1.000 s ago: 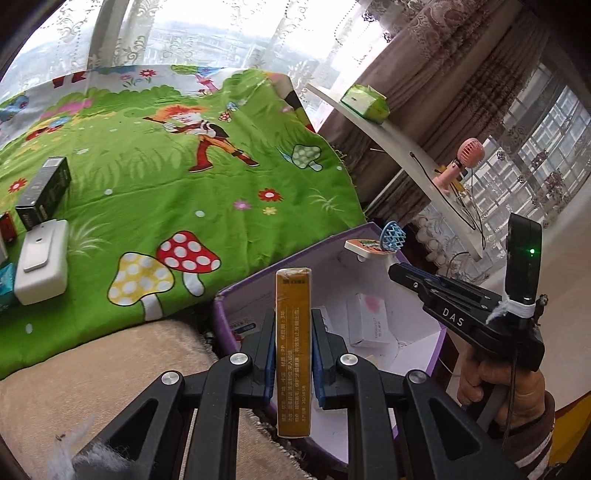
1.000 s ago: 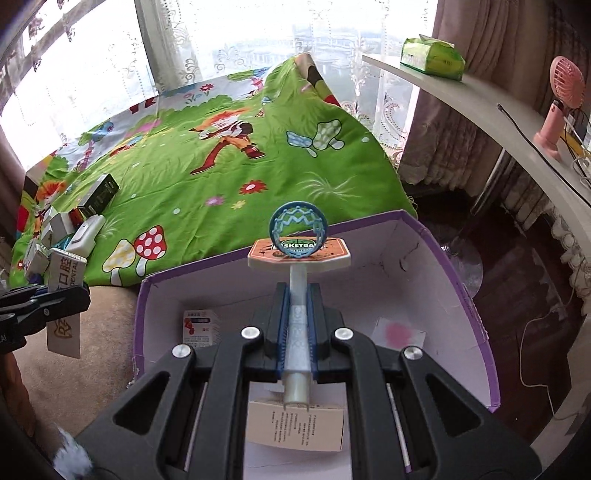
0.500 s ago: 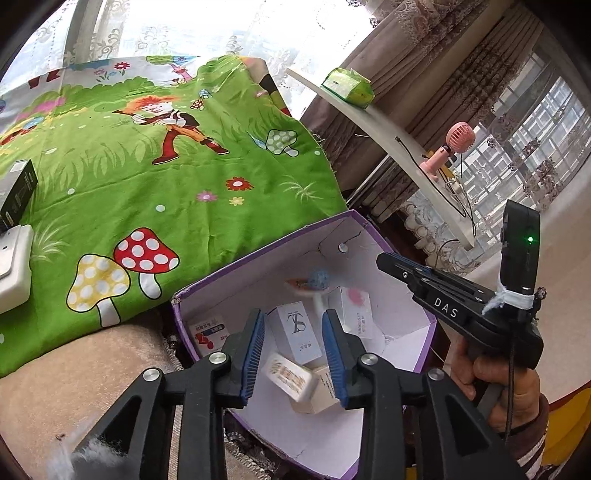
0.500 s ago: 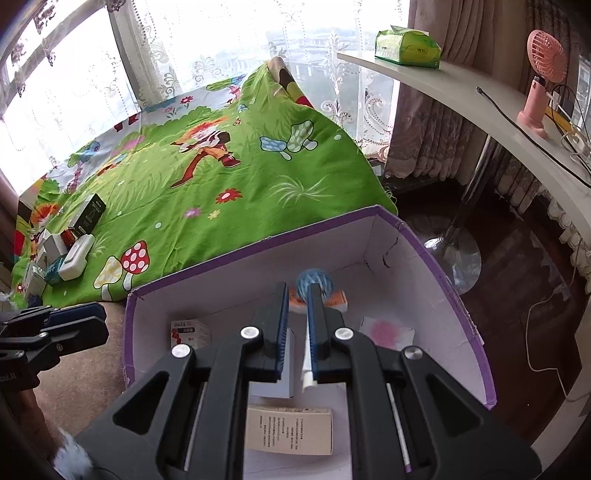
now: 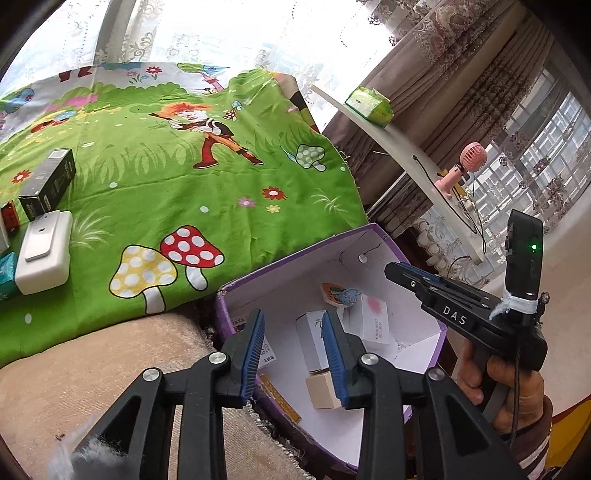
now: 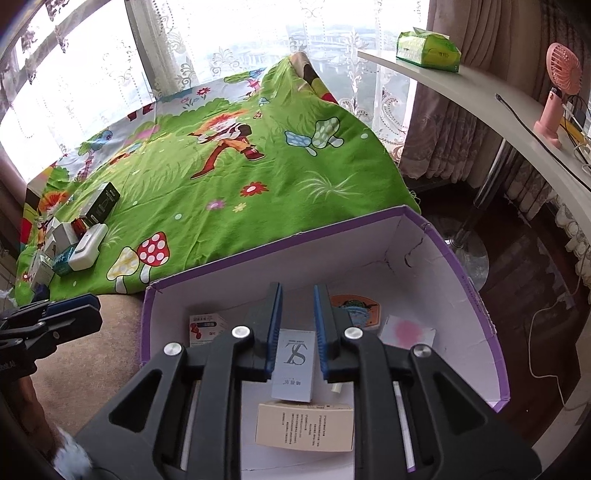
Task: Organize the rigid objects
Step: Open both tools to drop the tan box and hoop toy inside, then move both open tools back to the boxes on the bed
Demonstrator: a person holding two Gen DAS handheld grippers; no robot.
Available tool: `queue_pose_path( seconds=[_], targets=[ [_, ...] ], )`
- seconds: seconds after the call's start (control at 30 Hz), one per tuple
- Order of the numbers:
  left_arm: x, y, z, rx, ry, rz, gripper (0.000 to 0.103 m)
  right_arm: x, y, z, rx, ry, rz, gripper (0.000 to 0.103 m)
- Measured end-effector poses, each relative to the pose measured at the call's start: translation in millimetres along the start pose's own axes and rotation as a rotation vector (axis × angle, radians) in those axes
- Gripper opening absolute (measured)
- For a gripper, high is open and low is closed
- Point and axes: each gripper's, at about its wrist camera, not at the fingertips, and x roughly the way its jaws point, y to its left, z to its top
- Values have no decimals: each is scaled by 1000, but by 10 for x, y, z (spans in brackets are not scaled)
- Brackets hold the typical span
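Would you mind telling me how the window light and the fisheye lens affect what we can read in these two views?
Left wrist view: the window behind the lace curtain is blown out white, the shelf bows strongly, and the purple box stays evenly lit. Right wrist view: the same glare sits along the top, the corners fall dark, yet the grey carton is sharp enough to show its logo.

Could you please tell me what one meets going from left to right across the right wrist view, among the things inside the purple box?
Red-and-white carton → grey box with the monogram → orange toy backboard → white box with the pink blotch, all lying in the purple box.
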Motion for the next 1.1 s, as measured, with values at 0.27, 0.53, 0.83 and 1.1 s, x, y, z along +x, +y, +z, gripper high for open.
queue_pose_path(
  seconds=[0.27,0.53,0.83,1.1],
  targets=[
    [-244,304,-69,-56,-44,57,35,-21,259,21,-28,-1,69,51],
    [-593,730,-183,-148,-103,126,46,14,643,36,-90,22,109,60],
    [-1059,1329,-385,-317,-173,253,62,64,1025,7,-153,45,143,63],
    [-1352,1890,-627,-496,-207,368,66,161,1347,-21,-185,73,168,72]
  ],
)
